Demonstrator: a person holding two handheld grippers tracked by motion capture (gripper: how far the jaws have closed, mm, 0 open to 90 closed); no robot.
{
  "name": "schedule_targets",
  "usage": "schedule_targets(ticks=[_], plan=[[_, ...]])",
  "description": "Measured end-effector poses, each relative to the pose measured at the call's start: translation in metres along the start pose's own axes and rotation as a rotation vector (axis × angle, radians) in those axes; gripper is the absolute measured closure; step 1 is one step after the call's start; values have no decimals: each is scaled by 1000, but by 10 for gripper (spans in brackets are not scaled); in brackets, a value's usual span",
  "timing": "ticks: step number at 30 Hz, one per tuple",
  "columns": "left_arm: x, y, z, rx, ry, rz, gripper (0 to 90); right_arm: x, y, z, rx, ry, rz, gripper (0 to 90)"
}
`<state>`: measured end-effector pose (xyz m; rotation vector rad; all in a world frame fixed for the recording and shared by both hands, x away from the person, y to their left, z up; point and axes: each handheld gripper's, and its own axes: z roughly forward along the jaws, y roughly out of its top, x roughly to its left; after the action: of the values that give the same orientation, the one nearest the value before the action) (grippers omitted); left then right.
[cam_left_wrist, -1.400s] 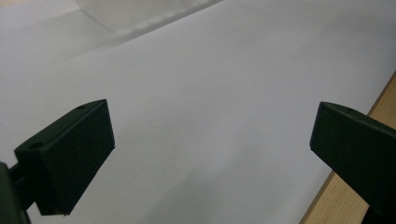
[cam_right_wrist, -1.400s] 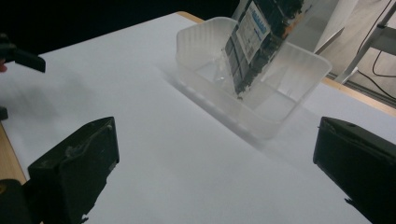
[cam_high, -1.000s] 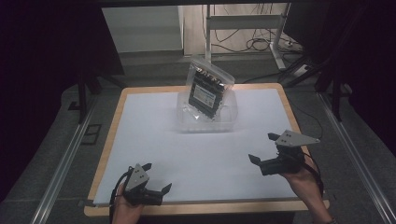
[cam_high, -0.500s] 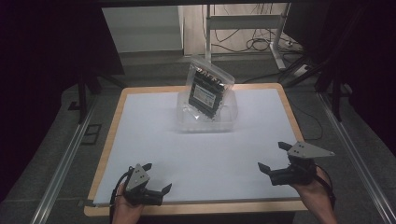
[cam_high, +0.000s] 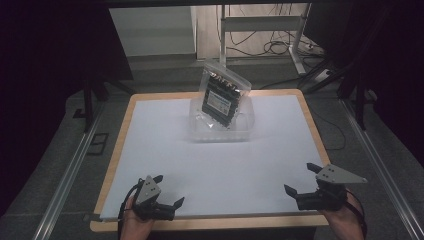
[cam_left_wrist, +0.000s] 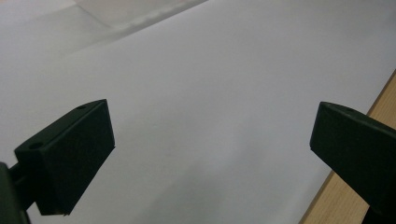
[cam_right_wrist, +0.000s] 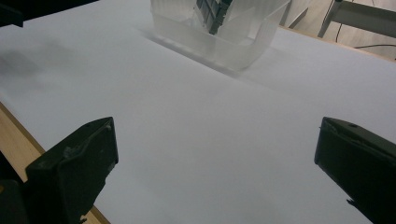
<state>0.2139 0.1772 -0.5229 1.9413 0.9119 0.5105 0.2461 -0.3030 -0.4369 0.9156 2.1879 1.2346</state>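
Note:
A clear plastic bin (cam_high: 220, 131) stands at the back middle of the white table top (cam_high: 200, 160). A clear bag with a black pack inside (cam_high: 222, 97) stands tilted in it. In the right gripper view the bin (cam_right_wrist: 219, 39) lies far ahead. My left gripper (cam_high: 167, 192) rests open at the table's front left edge, held by a hand. My right gripper (cam_high: 302, 180) is open at the front right, jaws wide apart over bare white surface. Nothing sits between either pair of jaws.
The table has a wooden rim (cam_high: 115, 150) around the white sheet. Metal rails (cam_high: 70, 175) run along the floor on both sides. A desk frame and cables (cam_high: 280, 45) stand behind the table. Dark surroundings lie to the left and right.
My right gripper has drawn back toward the front edge and a little rightward. The left gripper has stayed in place. The bin and bag have not moved.

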Motion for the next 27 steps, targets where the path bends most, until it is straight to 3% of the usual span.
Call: schedule_targets(ticks=[18, 27], plan=[[-1, 0, 2, 20, 3, 12, 0, -10, -38, -1, 17, -47, 43, 0], [-1, -1, 3, 32, 4, 19, 0, -16, -56, 8, 67, -44, 66, 0]])
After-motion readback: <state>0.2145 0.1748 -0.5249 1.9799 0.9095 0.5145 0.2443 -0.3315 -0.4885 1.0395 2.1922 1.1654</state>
